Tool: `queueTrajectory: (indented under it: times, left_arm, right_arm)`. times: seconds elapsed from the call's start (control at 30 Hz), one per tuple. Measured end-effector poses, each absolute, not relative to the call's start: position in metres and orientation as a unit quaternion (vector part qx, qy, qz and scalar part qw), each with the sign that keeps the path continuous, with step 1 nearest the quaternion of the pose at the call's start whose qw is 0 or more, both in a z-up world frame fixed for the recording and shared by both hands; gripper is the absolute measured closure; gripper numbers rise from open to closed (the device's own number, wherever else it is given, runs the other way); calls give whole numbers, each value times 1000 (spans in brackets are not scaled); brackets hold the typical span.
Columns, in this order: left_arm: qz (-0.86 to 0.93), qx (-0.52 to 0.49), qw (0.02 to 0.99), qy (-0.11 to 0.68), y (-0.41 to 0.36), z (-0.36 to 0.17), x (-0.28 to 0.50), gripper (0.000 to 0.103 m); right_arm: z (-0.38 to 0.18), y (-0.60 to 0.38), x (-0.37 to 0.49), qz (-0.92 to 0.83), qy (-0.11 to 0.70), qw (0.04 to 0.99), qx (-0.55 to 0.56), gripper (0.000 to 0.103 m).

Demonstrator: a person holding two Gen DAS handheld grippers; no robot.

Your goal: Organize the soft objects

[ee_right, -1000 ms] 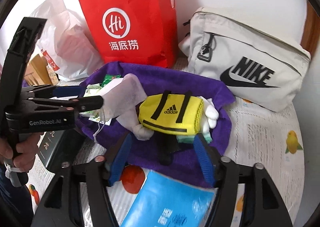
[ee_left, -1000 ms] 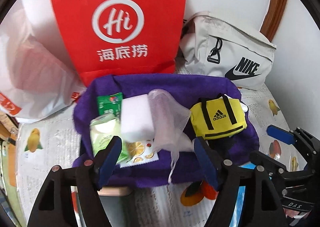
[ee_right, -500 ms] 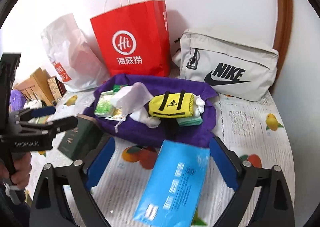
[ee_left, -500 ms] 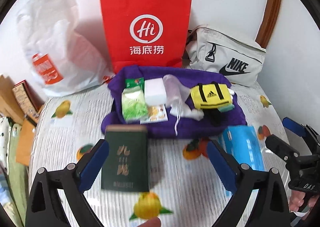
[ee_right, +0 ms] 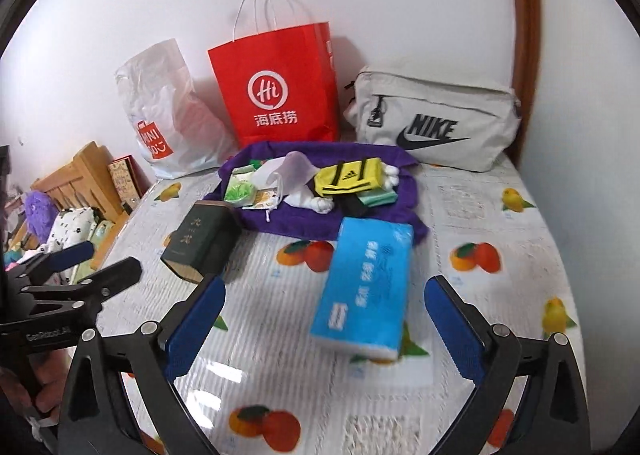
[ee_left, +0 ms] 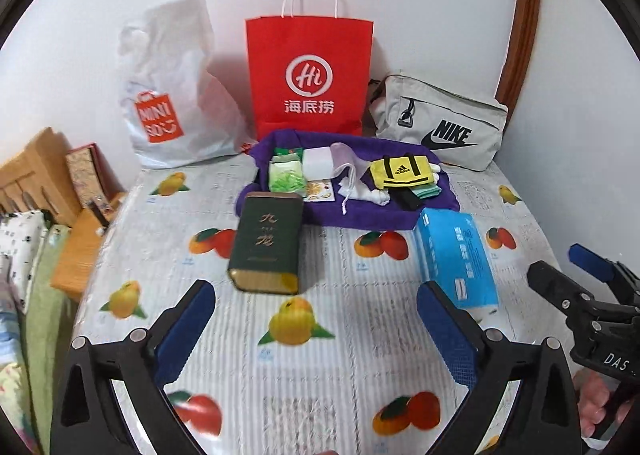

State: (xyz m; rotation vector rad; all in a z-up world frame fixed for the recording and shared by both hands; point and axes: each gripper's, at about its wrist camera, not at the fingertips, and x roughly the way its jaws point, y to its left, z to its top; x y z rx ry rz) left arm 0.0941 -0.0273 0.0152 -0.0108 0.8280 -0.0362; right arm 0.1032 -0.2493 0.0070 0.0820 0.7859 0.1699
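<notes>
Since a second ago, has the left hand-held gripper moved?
Yes. The left hand-held gripper has pulled back from the purple towel: its fingers framed the towel's items before, and now the dark green tin lies between.

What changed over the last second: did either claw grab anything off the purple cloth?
Both claws, left and right, pulled back from the purple cloth and opened wider, empty. Nothing was taken. The yellow pouch and other items stayed put.
</notes>
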Motion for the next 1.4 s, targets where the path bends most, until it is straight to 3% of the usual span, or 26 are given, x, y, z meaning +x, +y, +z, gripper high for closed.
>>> queueTrajectory:
  times: [0.57,1.4]
  left_arm:
    - [-18,11,928,373,-36,29,14,1]
    - [-20,14,929,369,-38,30,1,1]
  right_arm:
    - [15,-258,10,79,346,934,37,4]
    - [13,-261,-1,73,345,935,39,4]
